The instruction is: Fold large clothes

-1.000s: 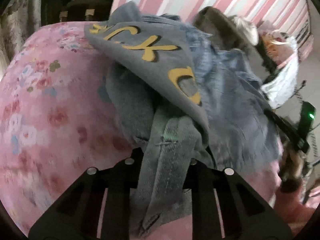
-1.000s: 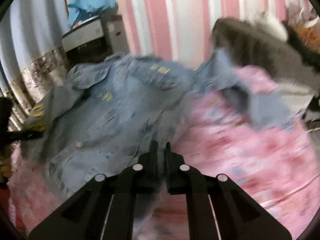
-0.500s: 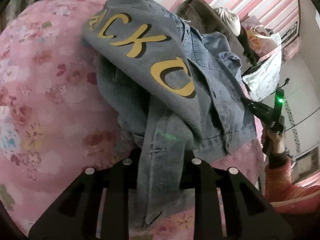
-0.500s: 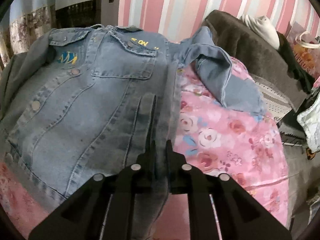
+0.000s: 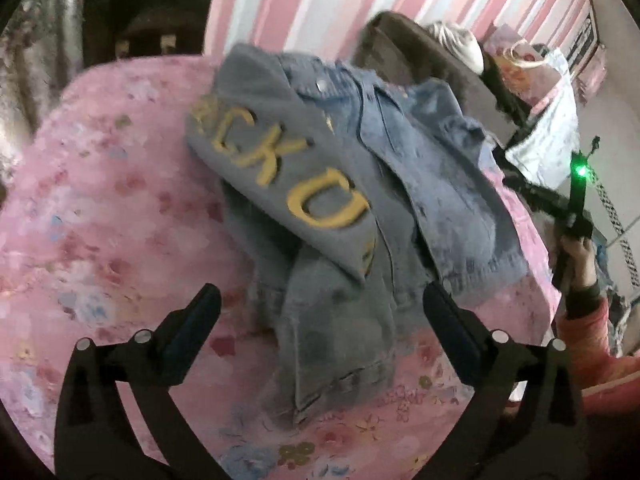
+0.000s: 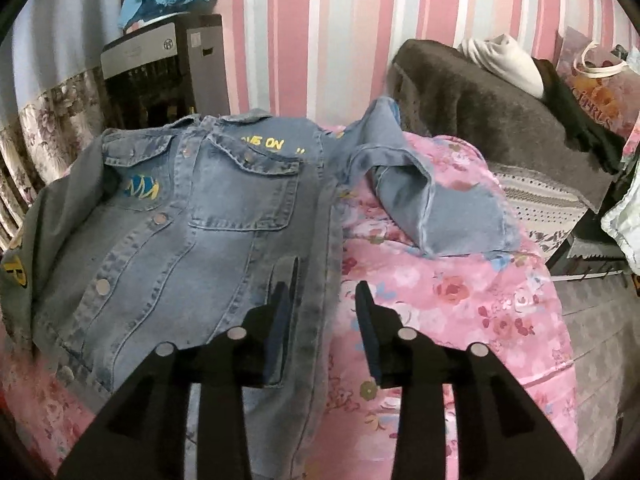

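A blue denim jacket (image 6: 192, 224) lies front up on the pink floral bedspread (image 6: 472, 304). Its right sleeve (image 6: 424, 200) lies bent on the bedspread. In the left wrist view the jacket (image 5: 432, 184) has its grey left sleeve with yellow letters (image 5: 288, 172) folded over it, and the cuff end hangs toward me. My left gripper (image 5: 320, 312) is open, its fingers either side of the sleeve end, holding nothing. My right gripper (image 6: 322, 300) is open over the jacket's front hem edge, holding nothing.
A brown blanket (image 6: 480, 96) with a white garment (image 6: 504, 60) lies at the far right. A grey appliance (image 6: 160, 64) with a blue cloth on it stands by the striped wall. The other hand and its gripper (image 5: 576, 208) show in the left wrist view.
Both grippers were shut on the jacket and have opened, letting it go. The jacket now lies flat on the bedspread and both grippers have drawn back a little.
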